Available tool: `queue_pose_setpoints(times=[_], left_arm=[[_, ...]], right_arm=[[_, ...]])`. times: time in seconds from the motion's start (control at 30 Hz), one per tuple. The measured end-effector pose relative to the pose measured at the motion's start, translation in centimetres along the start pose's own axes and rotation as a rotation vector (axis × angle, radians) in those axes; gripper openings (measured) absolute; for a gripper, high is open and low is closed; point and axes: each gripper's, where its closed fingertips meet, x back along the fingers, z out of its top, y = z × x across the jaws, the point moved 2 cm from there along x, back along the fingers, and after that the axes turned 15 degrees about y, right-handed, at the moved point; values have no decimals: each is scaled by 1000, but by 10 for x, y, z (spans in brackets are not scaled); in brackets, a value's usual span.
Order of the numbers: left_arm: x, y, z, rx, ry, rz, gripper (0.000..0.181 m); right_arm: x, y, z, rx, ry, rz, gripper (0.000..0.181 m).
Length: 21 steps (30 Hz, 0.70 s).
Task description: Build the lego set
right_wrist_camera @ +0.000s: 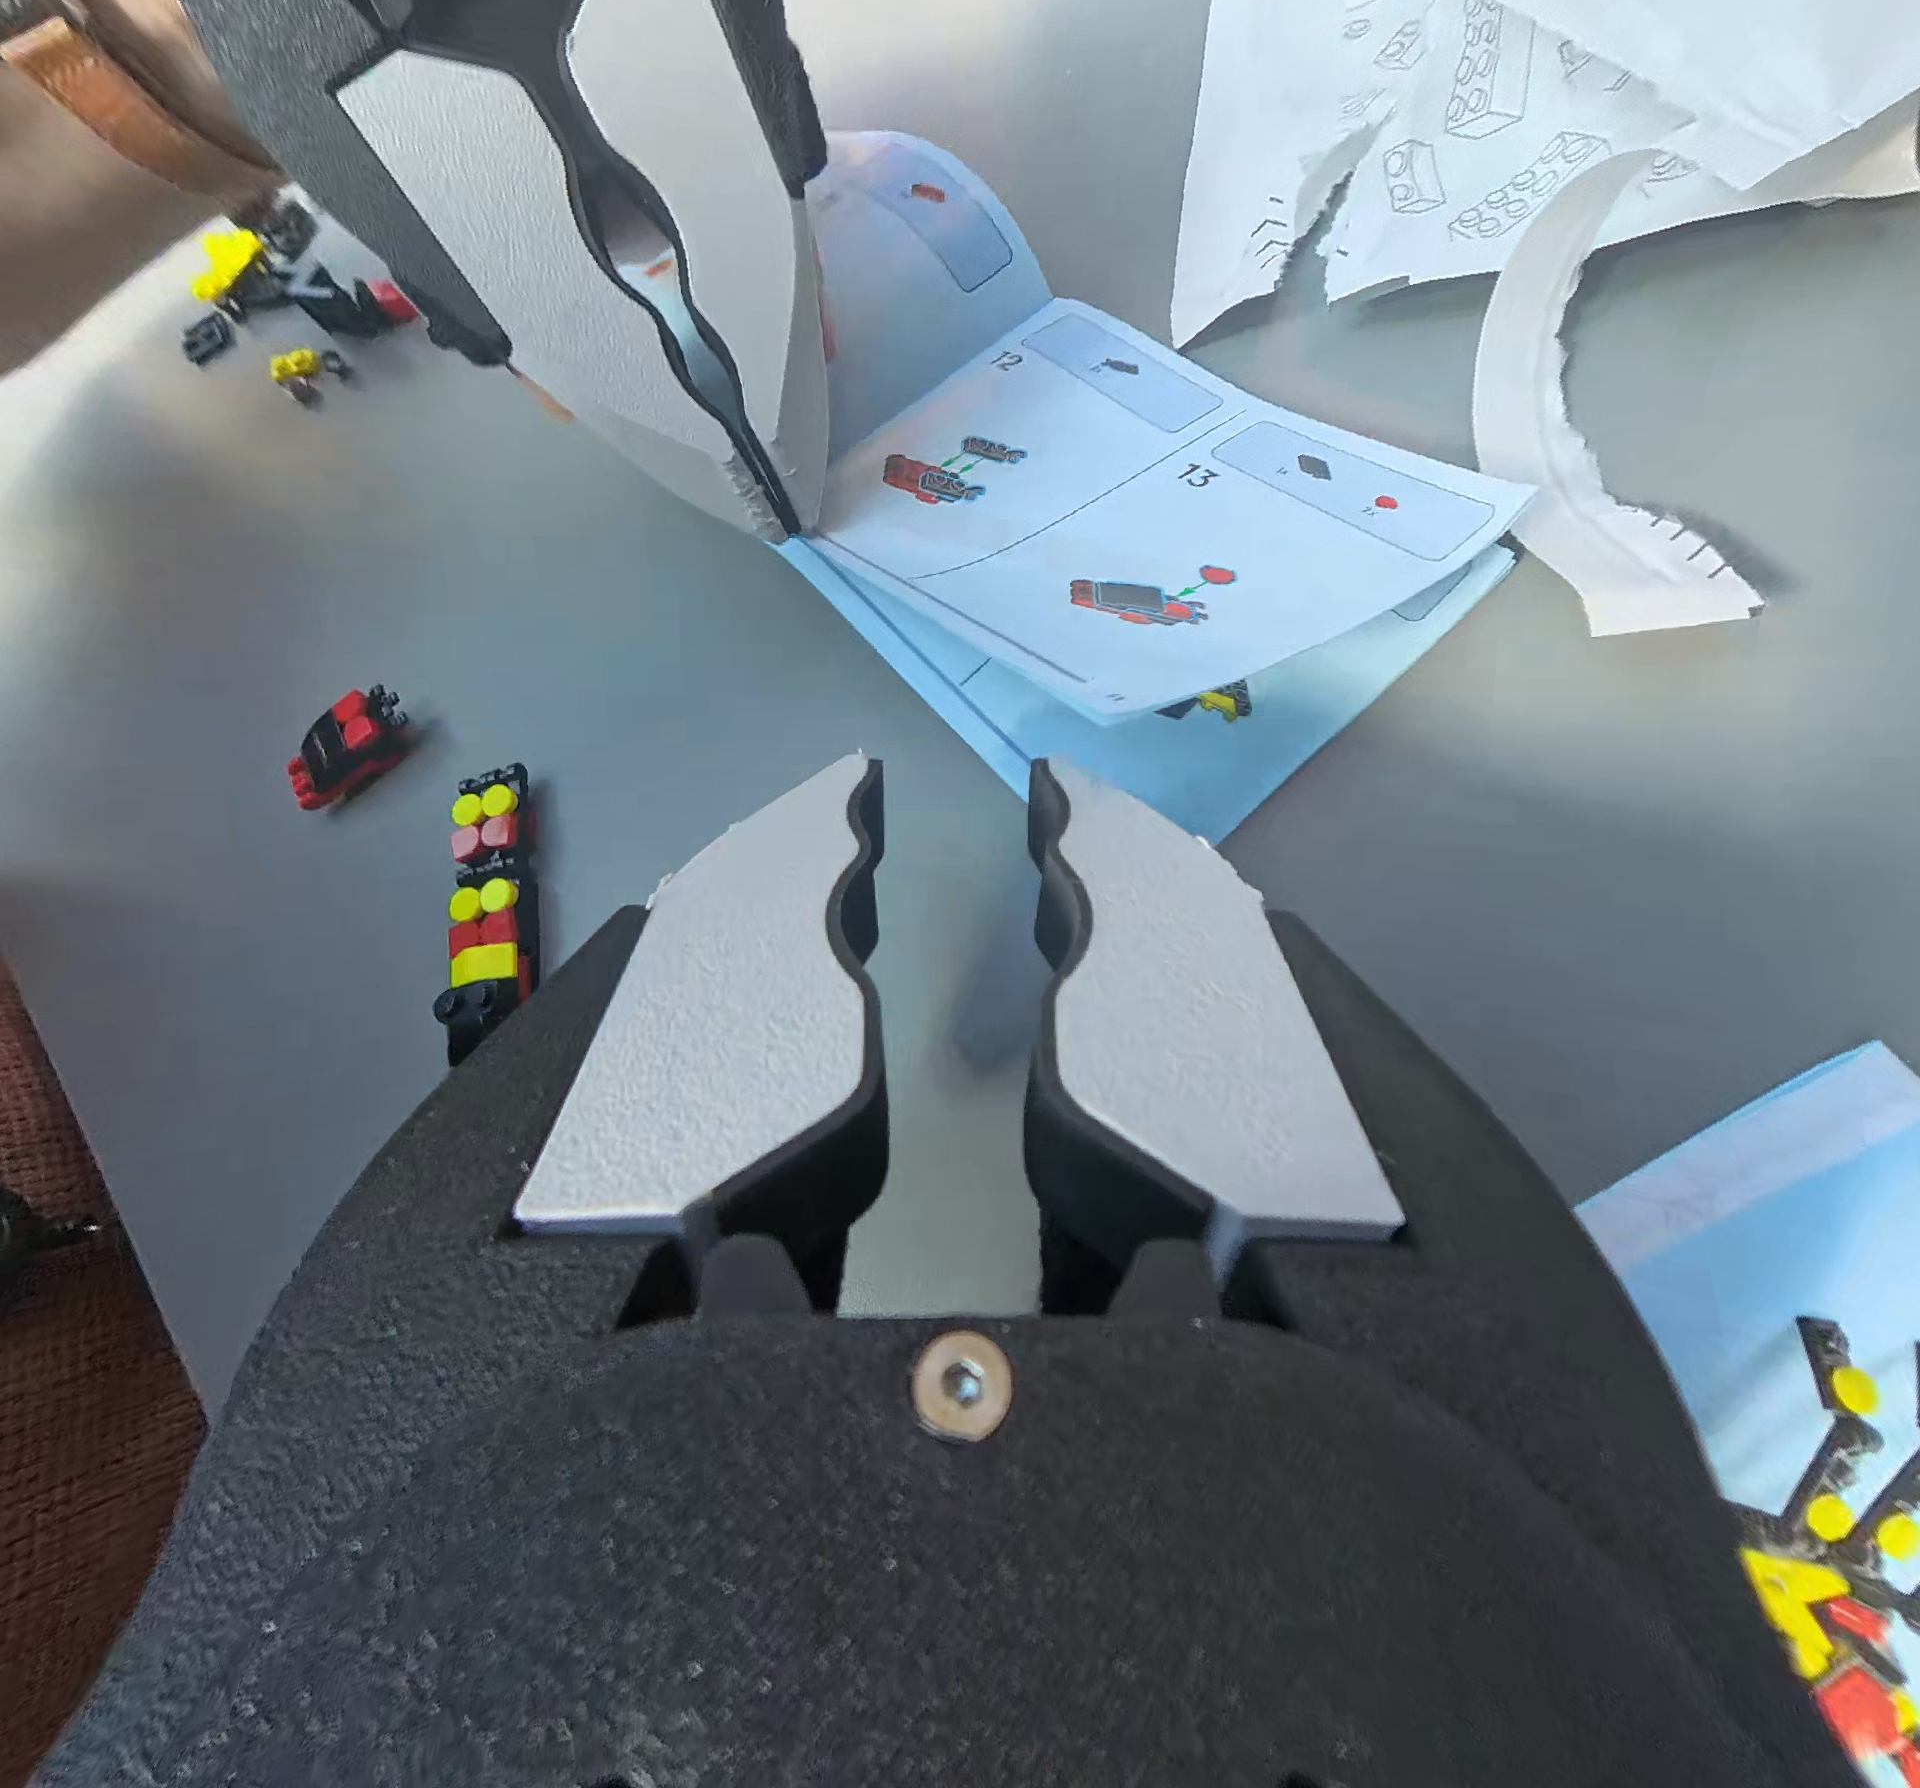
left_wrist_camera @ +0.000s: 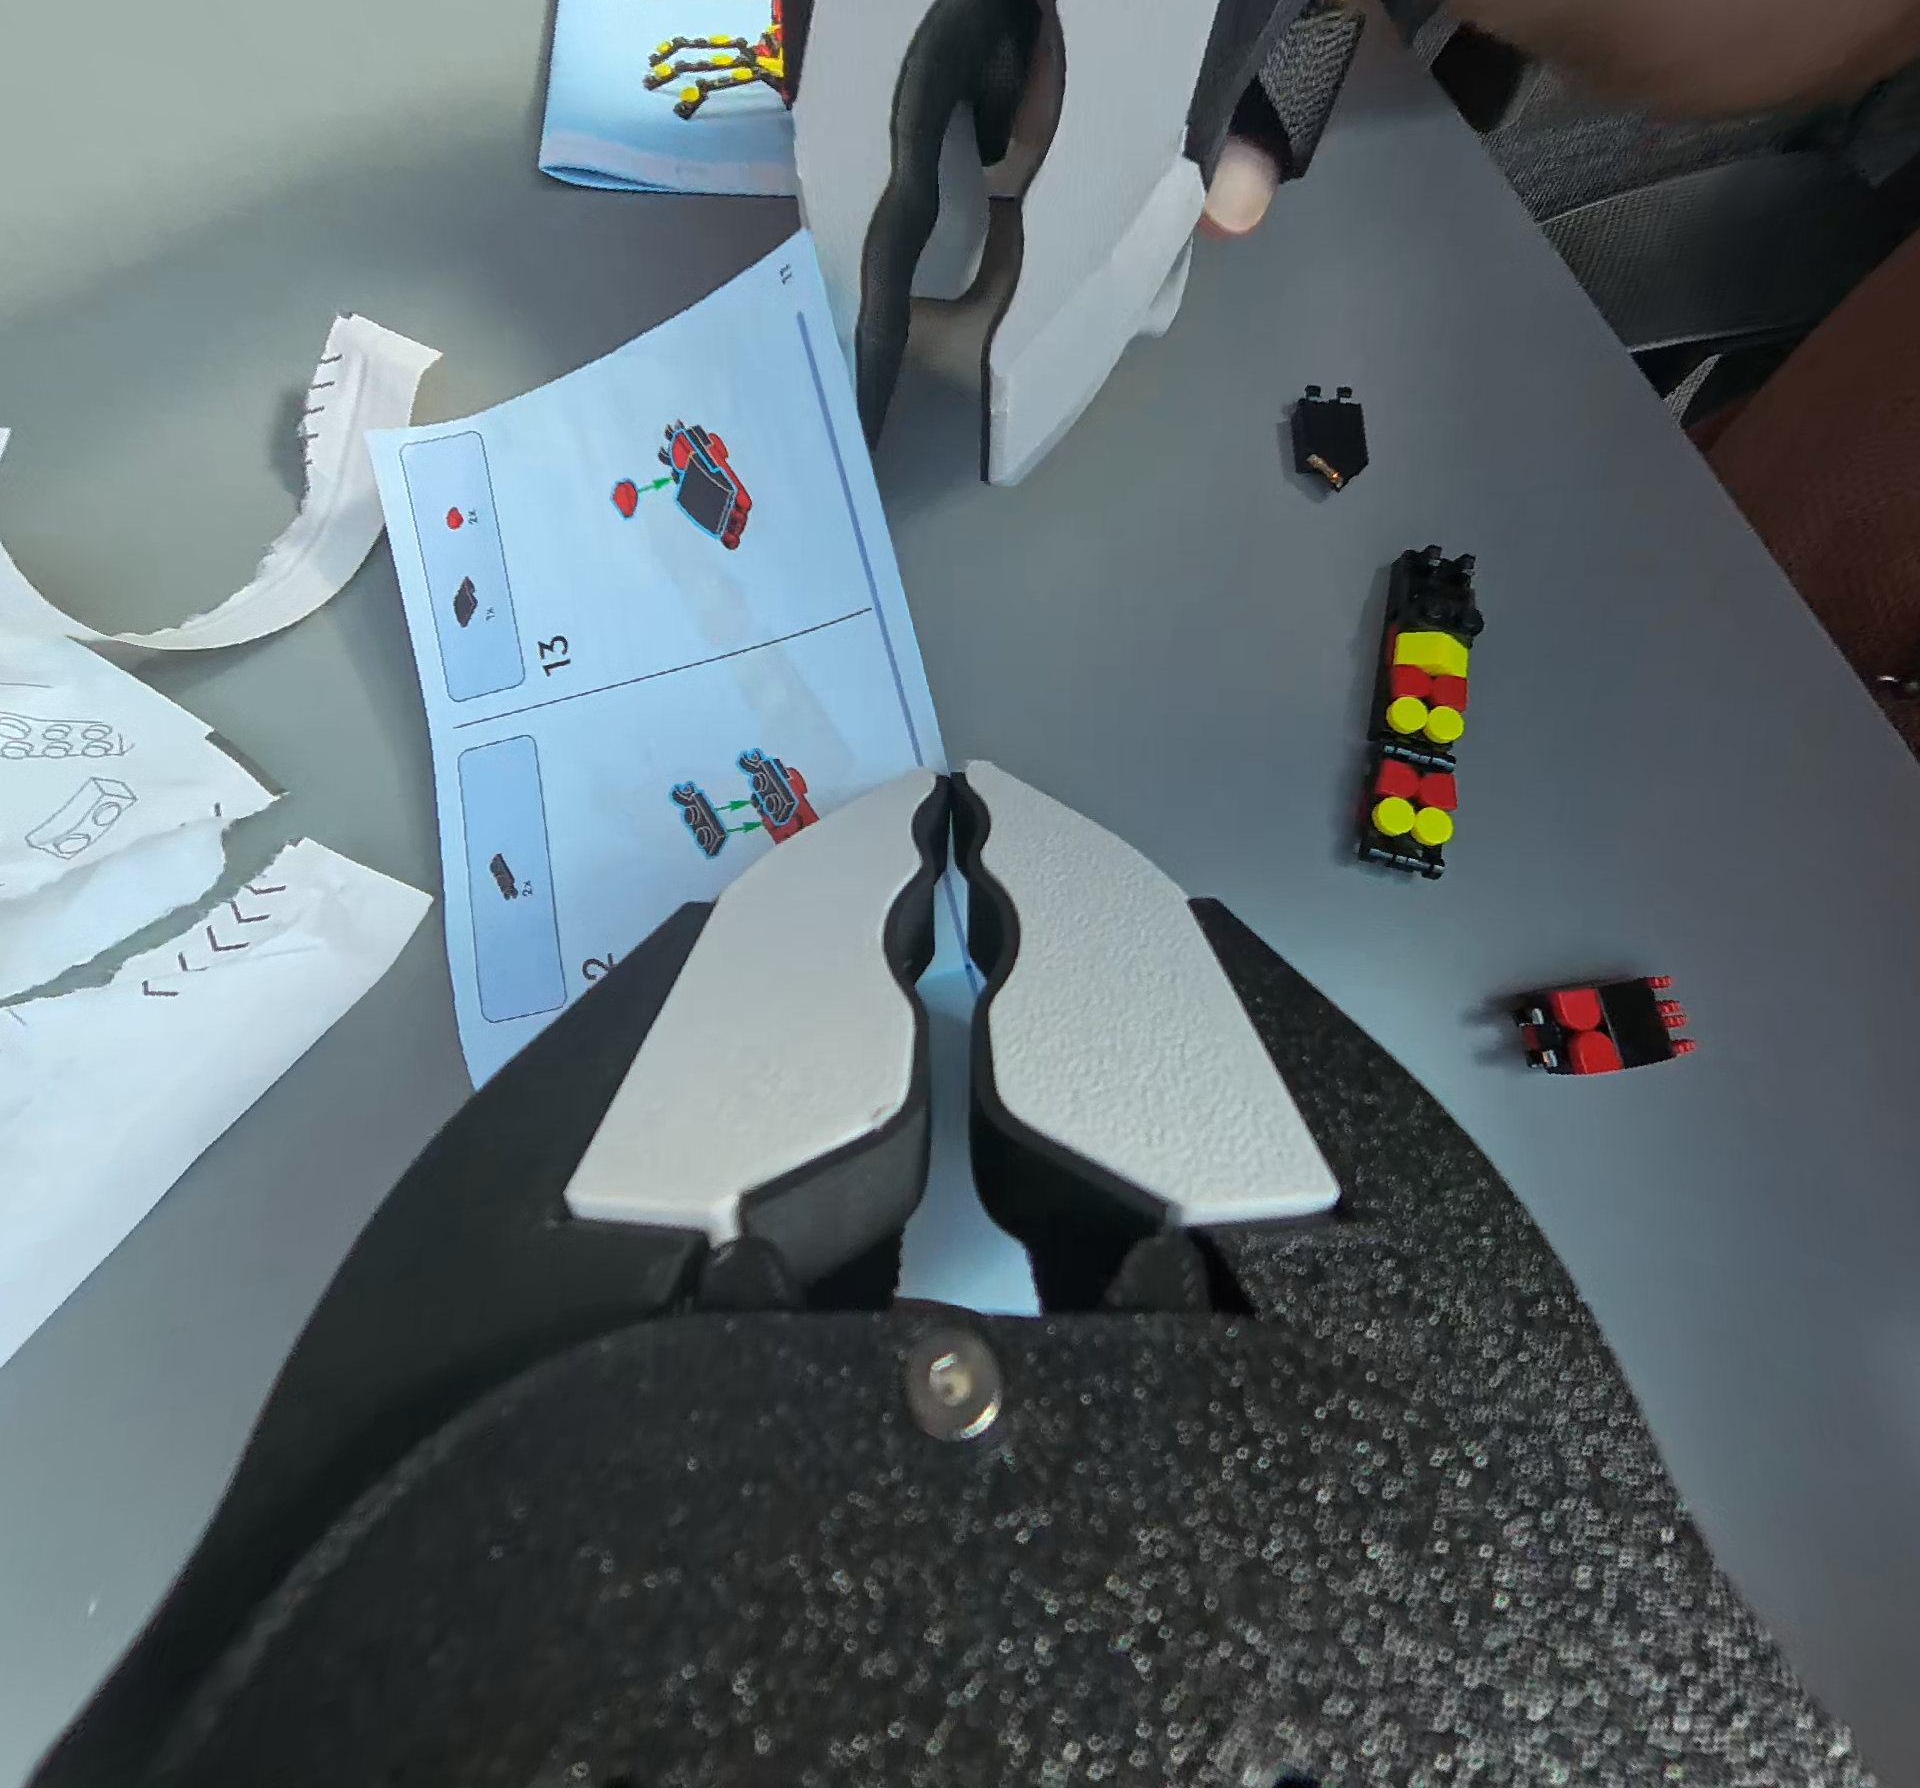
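Note:
The open instruction booklet (left_wrist_camera: pixel 665 658) lies on the grey table (left_wrist_camera: pixel 1143 699). My left gripper (left_wrist_camera: pixel 951 782) is shut on one of its pages near the spine. In the right wrist view that gripper (right_wrist_camera: pixel 774 512) holds the page (right_wrist_camera: pixel 914 232) curled upright above the booklet (right_wrist_camera: pixel 1143 533). My right gripper (right_wrist_camera: pixel 956 782) is open and empty, just in front of the booklet's near corner; it also shows in the left wrist view (left_wrist_camera: pixel 935 367). A long black, red and yellow assembly (left_wrist_camera: pixel 1418 715) (right_wrist_camera: pixel 488 897) and a small red and black assembly (left_wrist_camera: pixel 1600 1021) (right_wrist_camera: pixel 348 746) lie beside them.
A small black piece (left_wrist_camera: pixel 1330 439) lies apart. Loose yellow, black and red pieces (right_wrist_camera: pixel 260 294) sit farther off. Torn white paper bags (left_wrist_camera: pixel 156 803) (right_wrist_camera: pixel 1558 128) and a second booklet (left_wrist_camera: pixel 675 55) (right_wrist_camera: pixel 1766 1375) lie around. The table edge (left_wrist_camera: pixel 1766 512) runs along the side. About 7 cm separates my left fingertips from my right.

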Motion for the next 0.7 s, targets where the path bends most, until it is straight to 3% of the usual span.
queue_pose_setpoints(times=[0.13, 0.3, 0.4, 0.7], left_arm=[[-1, 0, 1, 15, 40, 6, 0], [-3, 4, 1, 21, 75, -6, 0], [-5, 6, 1, 25, 88, -17, 0], [0, 3, 1, 49, 126, -10, 0]], right_arm=[[1, 5, 17, -267, 151, 90, 32], [8, 14, 26, -359, 260, 104, 30], [13, 17, 33, -351, 327, 110, 9], [13, 10, 33, -214, 262, 107, 11]])
